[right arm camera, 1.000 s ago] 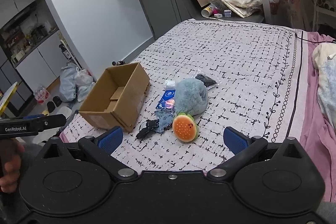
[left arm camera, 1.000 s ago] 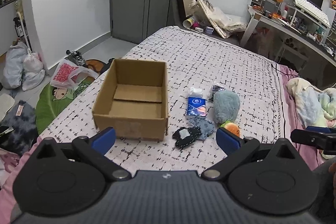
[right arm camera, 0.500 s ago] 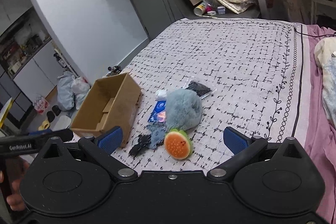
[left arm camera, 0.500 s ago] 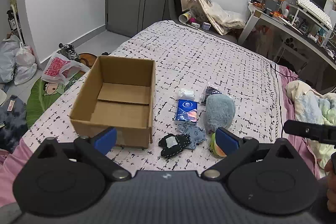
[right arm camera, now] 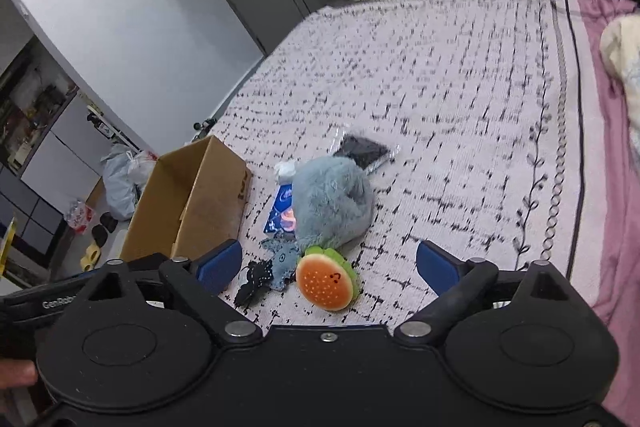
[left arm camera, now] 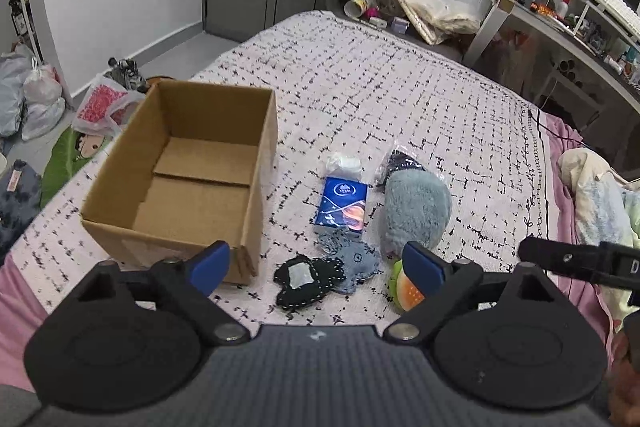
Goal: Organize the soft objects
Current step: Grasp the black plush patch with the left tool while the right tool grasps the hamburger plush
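An open, empty cardboard box (left arm camera: 192,183) stands on the bed at the left; it also shows in the right wrist view (right arm camera: 188,203). To its right lie a grey-blue plush (left arm camera: 414,211), a burger plush (right arm camera: 326,285), a blue tissue pack (left arm camera: 342,203), a black felt piece (left arm camera: 306,279), a grey-blue felt piece (left arm camera: 356,261), a white wad (left arm camera: 344,163) and a clear bag with dark contents (right arm camera: 362,151). My left gripper (left arm camera: 316,265) is open above the felt pieces. My right gripper (right arm camera: 328,261) is open just above the burger plush. Both are empty.
The patterned bedspread (left arm camera: 400,99) has a pink sheet edge (right arm camera: 616,187) and bedding on the right. Bags (left arm camera: 36,95) and clutter lie on the floor left of the bed. A desk (left arm camera: 568,27) stands at the far right.
Both grippers have moved forward and lower toward the pile of soft things. The box and the objects look larger. Nothing has been picked up.
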`<state>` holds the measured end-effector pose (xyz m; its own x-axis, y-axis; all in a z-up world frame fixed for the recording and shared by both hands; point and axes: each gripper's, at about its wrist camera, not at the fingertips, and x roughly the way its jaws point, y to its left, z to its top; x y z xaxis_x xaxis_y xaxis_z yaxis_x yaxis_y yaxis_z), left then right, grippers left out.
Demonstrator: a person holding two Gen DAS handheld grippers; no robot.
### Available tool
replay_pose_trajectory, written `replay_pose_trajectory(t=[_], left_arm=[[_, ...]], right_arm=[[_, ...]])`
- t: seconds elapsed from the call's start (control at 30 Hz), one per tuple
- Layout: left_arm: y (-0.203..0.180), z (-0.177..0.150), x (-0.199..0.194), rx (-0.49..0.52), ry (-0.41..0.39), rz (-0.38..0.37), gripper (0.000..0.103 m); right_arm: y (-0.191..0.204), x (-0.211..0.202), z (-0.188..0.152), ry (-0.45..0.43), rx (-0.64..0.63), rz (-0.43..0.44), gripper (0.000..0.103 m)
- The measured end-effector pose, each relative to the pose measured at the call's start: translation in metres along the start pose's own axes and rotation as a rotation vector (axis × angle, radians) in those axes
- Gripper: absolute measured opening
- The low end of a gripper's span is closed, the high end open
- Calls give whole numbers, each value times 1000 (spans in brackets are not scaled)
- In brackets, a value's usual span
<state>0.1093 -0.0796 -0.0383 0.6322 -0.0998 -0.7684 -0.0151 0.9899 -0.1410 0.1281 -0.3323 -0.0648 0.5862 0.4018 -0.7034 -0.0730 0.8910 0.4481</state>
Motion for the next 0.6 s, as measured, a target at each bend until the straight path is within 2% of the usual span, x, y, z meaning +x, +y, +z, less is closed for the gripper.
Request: replay_pose_trajectory(t=[0.1,0.17,0.2,0.6], left_arm=[[-1,0,13,-2,17,12,84],[1,-2,22,-17,30,23,74],[2,-3,26,-26,39,27,72],[12,-13,69,-92,112,42,68]], right_arm=[[2,10,-1,17,-1,5,91],[5,17,-2,29,-7,4,90],[5,22,-3,39,-8,6,87],[6,59,-12,129,-18,-18,82]])
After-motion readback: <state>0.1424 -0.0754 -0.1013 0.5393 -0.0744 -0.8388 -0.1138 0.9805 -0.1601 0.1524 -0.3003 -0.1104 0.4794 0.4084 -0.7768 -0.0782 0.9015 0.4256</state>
